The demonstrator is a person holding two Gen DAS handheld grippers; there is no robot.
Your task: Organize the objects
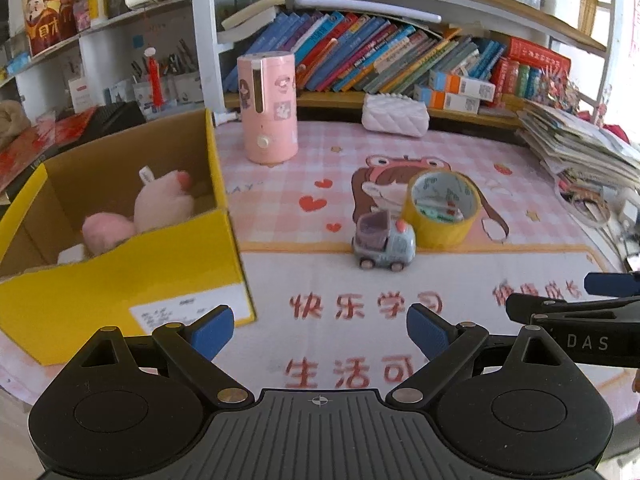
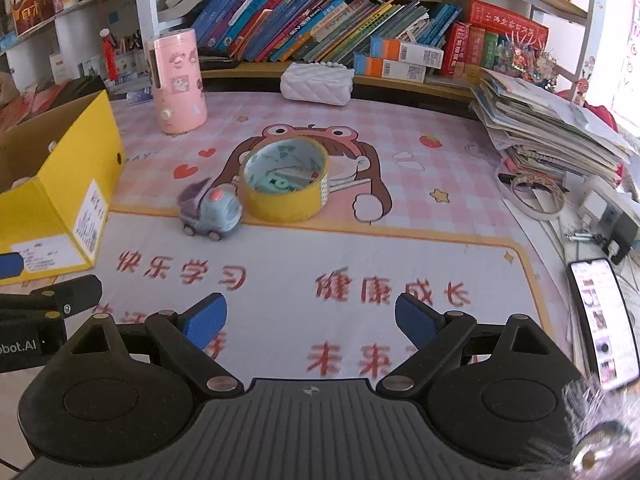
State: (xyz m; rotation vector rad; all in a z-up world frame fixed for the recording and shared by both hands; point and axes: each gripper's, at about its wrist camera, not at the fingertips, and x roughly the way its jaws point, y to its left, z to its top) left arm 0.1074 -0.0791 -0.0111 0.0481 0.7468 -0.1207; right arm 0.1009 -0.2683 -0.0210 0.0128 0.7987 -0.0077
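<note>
A small grey-blue toy truck (image 1: 383, 245) (image 2: 211, 211) stands on the pink desk mat, touching a yellow roll of tape (image 1: 441, 210) (image 2: 285, 179) just behind it. At the left is an open yellow cardboard box (image 1: 120, 280) (image 2: 52, 200) holding a pink plush toy (image 1: 160, 204). My left gripper (image 1: 320, 332) hovers open over the mat's near part, nothing between its blue pads. My right gripper (image 2: 310, 322) is likewise open and holds nothing, well short of the truck. Each gripper shows at the edge of the other's view.
A pink cylindrical appliance (image 1: 267, 106) and a white quilted pouch (image 1: 395, 115) stand at the mat's back. Behind them runs a shelf of books (image 1: 360, 56). A pile of papers (image 2: 552, 128), a thin tape ring (image 2: 538, 196) and a lit phone (image 2: 604, 320) lie at the right.
</note>
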